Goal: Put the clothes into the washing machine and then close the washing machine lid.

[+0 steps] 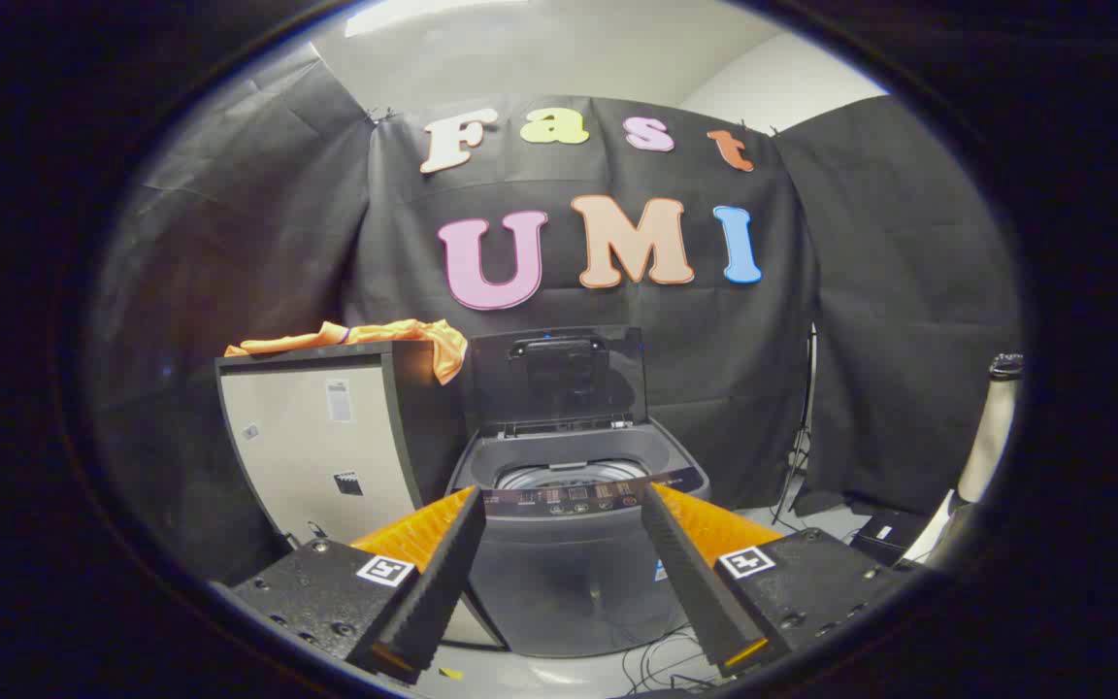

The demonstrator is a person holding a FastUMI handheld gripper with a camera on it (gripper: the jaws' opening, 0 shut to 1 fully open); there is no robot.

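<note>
Clothes (355,337), an orange garment, lie crumpled along the top of a cabinet (326,442), with one end drooping over the cabinet's right front corner. The cabinet stands just left of the washer (574,544), touching or nearly touching it. The washer's lid (559,379) is raised upright at the back, a handle near its top edge, and the drum rim (569,474) shows inside the open top. A control strip runs along the washer's front edge. The gripper (564,505) hangs in front of the washer with its fingers spread wide and nothing between them; the fingertips frame the control strip, well short of the clothes. Cables (661,665) trail on the floor at the washer's base. A stand (800,437) leans by the cloth wall to the right.
</note>
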